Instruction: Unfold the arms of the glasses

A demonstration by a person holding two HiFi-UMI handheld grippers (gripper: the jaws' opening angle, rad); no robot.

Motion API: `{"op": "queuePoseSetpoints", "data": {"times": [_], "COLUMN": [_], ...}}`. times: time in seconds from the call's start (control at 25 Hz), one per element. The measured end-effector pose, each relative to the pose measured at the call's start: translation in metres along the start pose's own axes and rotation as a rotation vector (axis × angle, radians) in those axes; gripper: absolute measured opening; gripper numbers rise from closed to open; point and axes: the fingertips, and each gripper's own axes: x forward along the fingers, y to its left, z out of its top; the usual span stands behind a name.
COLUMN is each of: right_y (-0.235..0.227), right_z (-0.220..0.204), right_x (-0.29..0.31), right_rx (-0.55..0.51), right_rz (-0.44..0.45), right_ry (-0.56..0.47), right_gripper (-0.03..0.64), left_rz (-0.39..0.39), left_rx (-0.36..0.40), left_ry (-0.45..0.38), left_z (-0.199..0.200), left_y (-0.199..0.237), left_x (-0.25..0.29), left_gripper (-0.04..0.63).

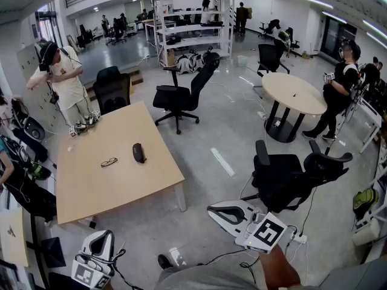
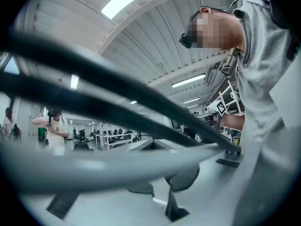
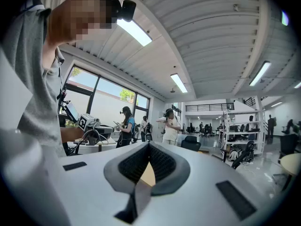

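head view only: glasses [image 1: 109, 162], case [image 1: 139, 153] (?) on tbl [image 1: 121, 189] | R tongs [image 3: 149, 147] closed

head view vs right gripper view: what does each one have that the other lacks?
Head view only: the glasses and a dark oval object on the wooden table, plus the left gripper. Right gripper view only: the holder's head camera, and the right gripper up close, jaws shut with nothing between them. Both: the right gripper itself, the person in a white shirt, the shelf rack.
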Motion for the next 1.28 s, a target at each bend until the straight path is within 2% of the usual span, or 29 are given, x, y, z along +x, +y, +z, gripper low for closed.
{"op": "queuePoseSetpoints", "data": {"times": [0.36, 0.68, 1.28], "right_y": [0.014, 0.025, 0.024], "right_z": [0.001, 0.001, -0.008], "right_x": [0.012, 0.013, 0.009], "right_rx": [-0.006, 0.021, 0.042], "right_rz": [0.021, 0.056, 0.045], "right_ry": [-0.015, -0.016, -0.020], "right_gripper": [0.008, 0.008, 0.008], "left_rz": [0.025, 0.018, 0.016], "left_rx": [-0.007, -0.001, -0.012], "left_ry": [0.010, 0.015, 0.021], "left_z": [-0.006, -0.003, -0.013], "left_y": [0.002, 0.002, -0.009], "left_x": [-0.024, -0.025, -0.026], "left_gripper": [0.006, 0.006, 0.006]}}
